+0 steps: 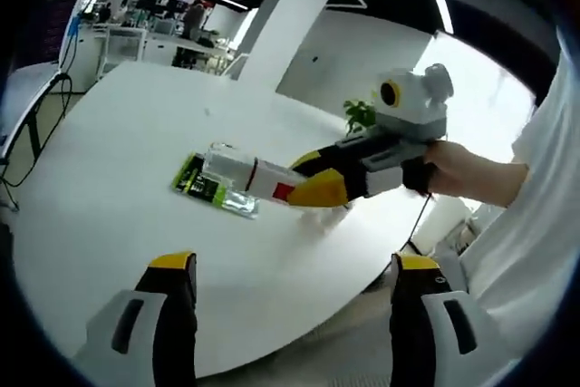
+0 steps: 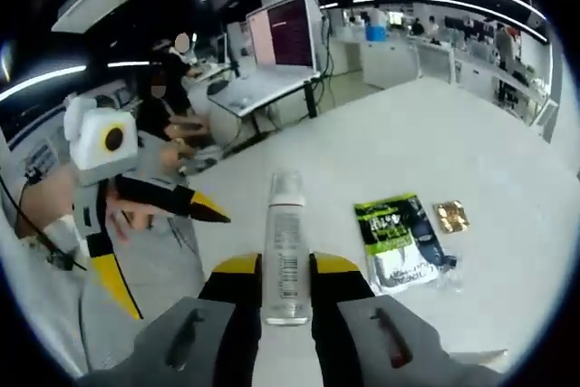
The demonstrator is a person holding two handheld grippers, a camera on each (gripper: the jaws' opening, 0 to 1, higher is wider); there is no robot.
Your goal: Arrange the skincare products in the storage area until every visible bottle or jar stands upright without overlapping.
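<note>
A: Left gripper view first. What's hard to make out?

B: The left tongs [image 1: 283, 301] stand wide apart, holding nothing. Ahead of them the right tongs [image 1: 308, 178] grip a clear bottle [image 1: 237, 169] above a green pouch [image 1: 207, 186] on the white surface [image 1: 109, 169]. Its print is unreadable.

A: And the right gripper view?

B: The right tongs [image 2: 288, 283] clamp the bottle [image 2: 286, 246]; the label text is too fine to read. The pouch [image 2: 397, 237] lies right of them, beside a small gold packet [image 2: 450, 216]. The left tongs [image 2: 195, 205] enter from the left.

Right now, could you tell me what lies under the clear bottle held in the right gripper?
The bottle is shut in the right gripper above the green sachet on the white table; I cannot tell whether they touch.
</note>
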